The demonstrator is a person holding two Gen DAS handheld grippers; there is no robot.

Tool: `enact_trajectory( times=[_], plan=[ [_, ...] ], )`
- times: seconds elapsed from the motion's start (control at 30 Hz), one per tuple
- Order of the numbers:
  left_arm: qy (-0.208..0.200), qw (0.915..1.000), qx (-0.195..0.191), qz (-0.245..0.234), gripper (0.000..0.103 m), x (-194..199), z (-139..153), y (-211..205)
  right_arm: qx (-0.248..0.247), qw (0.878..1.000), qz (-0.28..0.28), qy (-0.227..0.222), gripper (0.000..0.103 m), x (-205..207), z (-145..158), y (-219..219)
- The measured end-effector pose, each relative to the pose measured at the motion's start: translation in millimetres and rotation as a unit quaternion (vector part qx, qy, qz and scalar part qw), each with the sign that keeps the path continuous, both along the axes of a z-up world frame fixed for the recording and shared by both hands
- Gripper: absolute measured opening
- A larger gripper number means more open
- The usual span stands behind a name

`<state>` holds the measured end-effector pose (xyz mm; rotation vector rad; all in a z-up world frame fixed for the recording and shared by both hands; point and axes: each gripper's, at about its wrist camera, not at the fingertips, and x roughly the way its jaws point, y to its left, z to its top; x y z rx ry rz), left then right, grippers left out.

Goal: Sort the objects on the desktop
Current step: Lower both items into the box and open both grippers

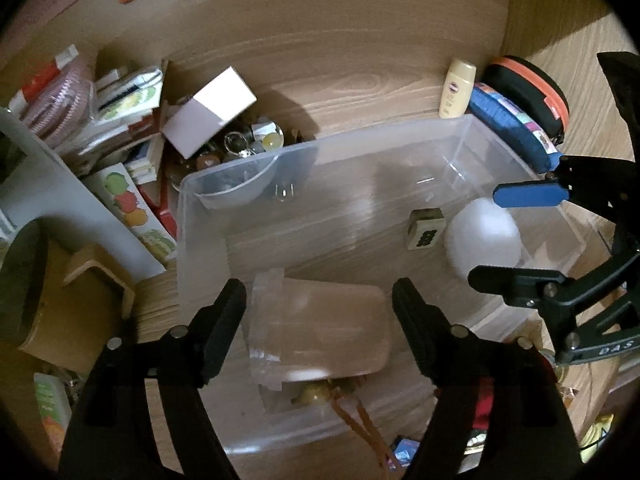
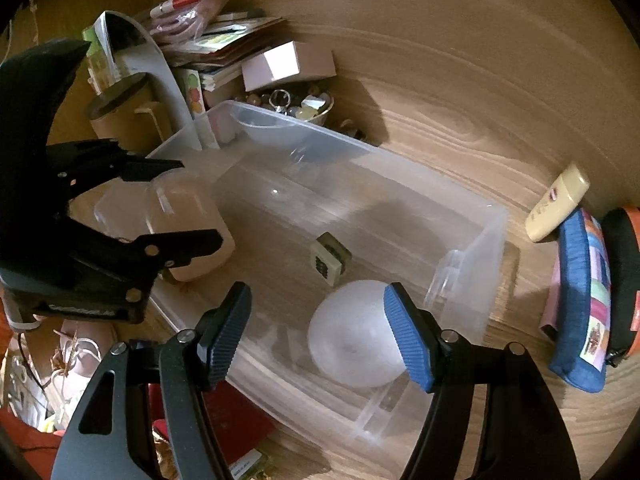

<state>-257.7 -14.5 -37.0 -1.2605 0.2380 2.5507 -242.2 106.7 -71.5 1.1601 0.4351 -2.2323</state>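
On the wooden desk [image 1: 320, 60] a small bowl [image 1: 256, 140] of keys and trinkets sits by the far left corner of the clear plastic bin [image 1: 248, 168]. Inside the bin, from left to right, lie a clear pinkish jar [image 1: 320, 336] on its side, long axis across the bin with its wide mouth to the left, a small mahjong tile [image 1: 426, 229], and a white ball [image 1: 484, 236]. The left gripper [image 1: 318, 304] stands wide around the jar, pads seemingly clear of it; the right gripper [image 2: 318, 332] stands wide around the ball, its blue pad [image 2: 406, 332] at the ball's edge, contact unclear.
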Motion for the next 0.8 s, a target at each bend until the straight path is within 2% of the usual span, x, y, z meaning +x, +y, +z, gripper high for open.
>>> enact_trajectory(
  times=[0.1,0.27,0.37,0.53,0.8],
  plan=[
    [0.009,0.9999,-0.003,0.005,0.085,4.3,6.6,-1.8,0.007,1.000,-0.007,0.015,0.072,4.4,5.9,0.8],
    [0.025,0.9996,-0.004,0.015,0.091,13.5,18.5,-6.0,0.010,0.999,-0.016,0.028,0.075,13.8,16.4,3.4],
    [0.034,0.9991,-0.007,0.023,0.092,20.9,26.1,-9.4,0.009,0.999,-0.022,0.038,0.080,20.8,24.1,5.5],
    [0.052,0.9979,-0.018,0.036,0.092,37.4,37.3,-12.2,0.006,0.998,-0.029,0.057,0.081,36.3,39.9,9.7],
    [0.083,0.9952,-0.003,0.052,0.096,69.4,62.3,-19.1,0.012,0.995,-0.029,0.097,0.085,70.8,62.2,14.1]
  ],
)
